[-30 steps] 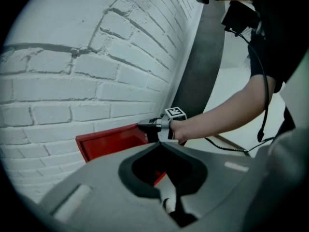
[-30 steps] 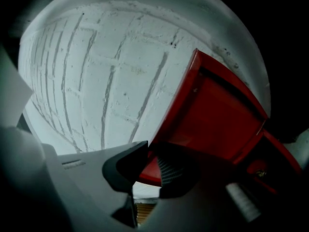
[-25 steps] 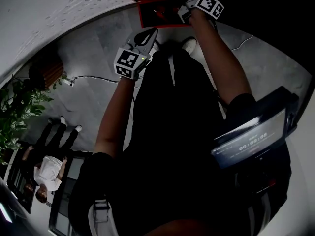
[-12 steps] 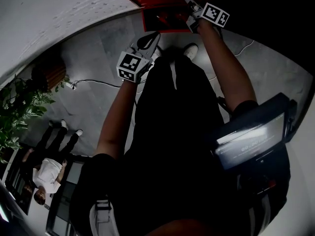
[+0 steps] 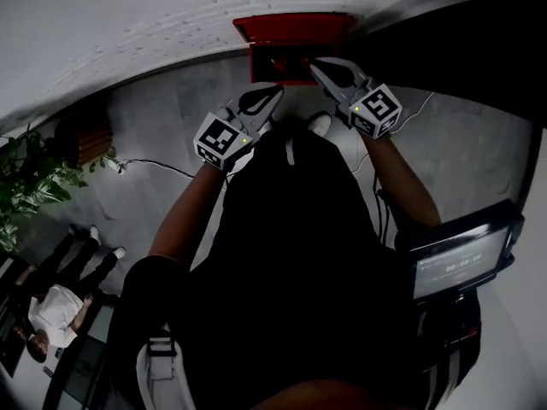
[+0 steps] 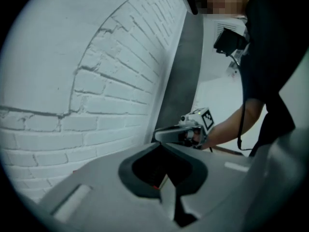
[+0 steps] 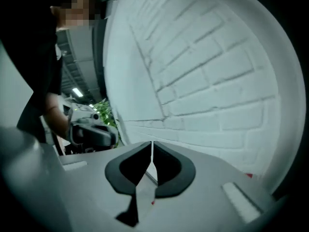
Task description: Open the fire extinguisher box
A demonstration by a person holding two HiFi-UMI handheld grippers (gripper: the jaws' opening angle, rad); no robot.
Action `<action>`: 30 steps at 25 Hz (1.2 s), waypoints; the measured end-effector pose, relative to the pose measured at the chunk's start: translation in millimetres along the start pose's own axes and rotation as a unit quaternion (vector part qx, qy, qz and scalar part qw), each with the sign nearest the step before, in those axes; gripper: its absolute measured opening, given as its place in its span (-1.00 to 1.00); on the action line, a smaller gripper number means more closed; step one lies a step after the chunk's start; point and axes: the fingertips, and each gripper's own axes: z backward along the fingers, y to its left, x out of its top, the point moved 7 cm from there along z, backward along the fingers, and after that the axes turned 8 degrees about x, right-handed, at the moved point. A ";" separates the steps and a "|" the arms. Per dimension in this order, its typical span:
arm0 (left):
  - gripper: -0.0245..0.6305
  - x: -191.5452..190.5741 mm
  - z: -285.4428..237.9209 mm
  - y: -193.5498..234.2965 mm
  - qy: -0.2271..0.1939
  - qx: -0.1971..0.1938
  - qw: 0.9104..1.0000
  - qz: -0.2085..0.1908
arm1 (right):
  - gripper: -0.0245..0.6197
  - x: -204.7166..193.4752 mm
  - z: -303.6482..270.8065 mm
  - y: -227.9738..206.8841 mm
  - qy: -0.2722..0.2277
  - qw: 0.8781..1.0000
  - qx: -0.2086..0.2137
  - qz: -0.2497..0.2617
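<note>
The red fire extinguisher box (image 5: 295, 26) stands on the floor against the white brick wall, its dark inside showing in the head view. Both grippers hang above and in front of it, touching nothing. My left gripper (image 5: 267, 98) points toward the box's left part, jaws together and empty; in its own view the left gripper (image 6: 161, 146) faces the brick wall. My right gripper (image 5: 325, 68) is over the box's right part. Its jaws have just been closing and now the right gripper (image 7: 152, 144) shows tips meeting, nothing between them.
The brick wall (image 5: 128, 24) fills the far side, with a dark panel (image 5: 479, 49) to its right. A leafy plant (image 5: 34, 178) and a floor cable (image 5: 154, 165) lie left. A lit screen (image 5: 461, 259) hangs at my right hip. People (image 5: 51, 301) sit at lower left.
The right gripper left the box's opening, came up and back, and rolled over. The left gripper also lifted. The box now sits lower in the head view.
</note>
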 end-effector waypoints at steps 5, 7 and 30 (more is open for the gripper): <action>-0.93 45.3 25.5 -24.7 -0.055 -0.012 0.998 -0.021 | -0.87 43.0 12.0 83.6 0.002 0.996 0.050 0.079; -0.93 63.7 31.2 -33.4 -0.083 -0.015 0.996 -0.033 | -0.87 61.4 17.7 103.3 -0.009 0.993 0.052 0.104; -0.93 138.3 70.7 -70.5 -0.145 -0.034 0.987 -0.060 | -0.87 143.0 38.2 156.8 -0.071 0.985 0.043 0.153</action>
